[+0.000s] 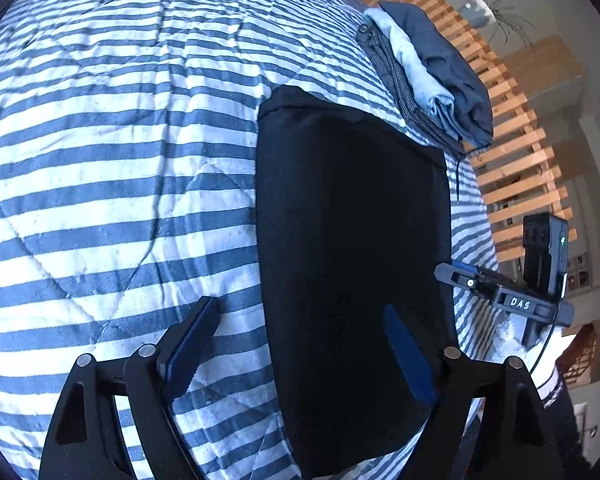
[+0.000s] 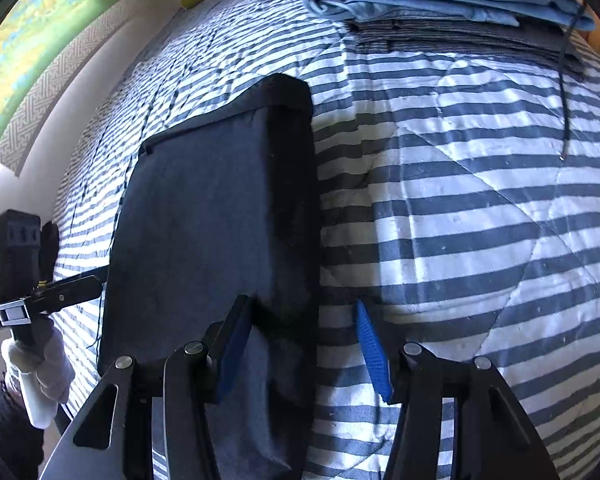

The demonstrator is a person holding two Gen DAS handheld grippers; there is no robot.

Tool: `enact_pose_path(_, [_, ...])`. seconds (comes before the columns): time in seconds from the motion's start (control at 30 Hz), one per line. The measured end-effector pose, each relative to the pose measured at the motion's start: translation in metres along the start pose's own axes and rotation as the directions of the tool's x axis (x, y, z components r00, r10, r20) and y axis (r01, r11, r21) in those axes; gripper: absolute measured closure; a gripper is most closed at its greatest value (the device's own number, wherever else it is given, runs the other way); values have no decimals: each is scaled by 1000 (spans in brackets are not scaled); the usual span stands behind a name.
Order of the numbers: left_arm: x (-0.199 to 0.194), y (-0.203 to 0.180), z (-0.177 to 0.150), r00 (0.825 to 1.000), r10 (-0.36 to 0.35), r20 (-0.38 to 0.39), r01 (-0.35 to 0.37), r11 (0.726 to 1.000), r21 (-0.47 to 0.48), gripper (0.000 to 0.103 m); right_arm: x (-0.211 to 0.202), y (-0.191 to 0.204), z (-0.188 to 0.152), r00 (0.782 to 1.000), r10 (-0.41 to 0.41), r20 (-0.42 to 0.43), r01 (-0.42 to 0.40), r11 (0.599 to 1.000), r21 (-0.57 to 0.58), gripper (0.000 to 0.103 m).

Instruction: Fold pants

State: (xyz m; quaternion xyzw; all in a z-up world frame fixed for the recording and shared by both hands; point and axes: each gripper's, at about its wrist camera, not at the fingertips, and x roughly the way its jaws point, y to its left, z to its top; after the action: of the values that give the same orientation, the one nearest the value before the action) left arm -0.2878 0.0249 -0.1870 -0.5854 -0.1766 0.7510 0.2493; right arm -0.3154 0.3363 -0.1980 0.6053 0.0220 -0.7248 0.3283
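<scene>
Dark navy pants (image 1: pixel 352 260) lie folded into a compact rectangle on the striped bedspread (image 1: pixel 100 160). My left gripper (image 1: pixel 300 304) is open and straddles the rectangle's left edge, with one finger over the bedspread and the other over the fabric. In the right wrist view the same pants (image 2: pixel 212 220) sit left of centre. My right gripper (image 2: pixel 300 304) is open astride their right edge. Each view shows the opposite gripper at the far side of the pants: the right gripper (image 1: pixel 460 278) and the left gripper (image 2: pixel 80 280), which a white-gloved hand (image 2: pixel 40 360) holds. Neither grips anything.
A stack of folded clothes (image 1: pixel 428 80) (image 2: pixel 440 0) rests beyond the pants near the bed's edge, with a dark drawstring (image 2: pixel 564 80) trailing from it. A wooden slatted rail (image 1: pixel 512 140) borders that side. A wall with a map (image 2: pixel 40 40) runs along the other.
</scene>
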Motion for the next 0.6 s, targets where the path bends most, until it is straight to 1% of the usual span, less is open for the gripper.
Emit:
enact_pose_path(0.07, [2, -5, 0, 1000, 20, -6, -20, 1000, 20, 24, 2, 4, 1, 1000, 2, -5, -2, 1000, -8, 54])
enact_pose_path(0.13, [6, -10, 0, 1000, 23, -18, -22, 999, 40, 30, 3, 8, 3, 1000, 2, -8, -2, 1000, -9, 54])
enact_pose_path(0.2, [9, -16, 0, 999, 46, -26, -44, 997, 69, 32, 4, 10, 4, 1000, -7, -15, 6, 1000, -7, 54])
enact_pose_path(0.23, [9, -17, 0, 998, 48, -31, -45, 996, 74, 33, 3, 8, 4, 1000, 1, -21, -1, 1000, 6, 54])
enact_pose_path(0.3, [9, -17, 0, 998, 44, -38, -41, 996, 75, 35, -1, 3, 4, 1000, 8, -21, -8, 999, 34, 54])
enact_pose_path(0.37, [9, -16, 0, 998, 40, -41, -37, 996, 76, 36, -2, 1, 1, 1000, -13, -15, 13, 999, 31, 54])
enact_pose_path(0.43, [9, -14, 2, 999, 28, -39, -25, 997, 68, 37, 2, 0, -1, 1000, -3, -15, 4, 999, 37, 54])
enact_pose_path(0.47, [10, -14, 2, 999, 24, -38, -21, 998, 67, 38, 2, 1, 0, 1000, -5, 12, 4, 997, 72, 54])
enact_pose_path(0.53, [12, -16, 3, 999, 17, -37, -14, 997, 74, 41, 6, 8, 3, 1000, 25, 13, -26, 998, 59, 54])
enact_pose_path(0.6, [15, -20, 3, 999, 21, -32, -18, 996, 87, 42, 12, 21, 7, 1000, 23, 21, -23, 1000, 17, 54])
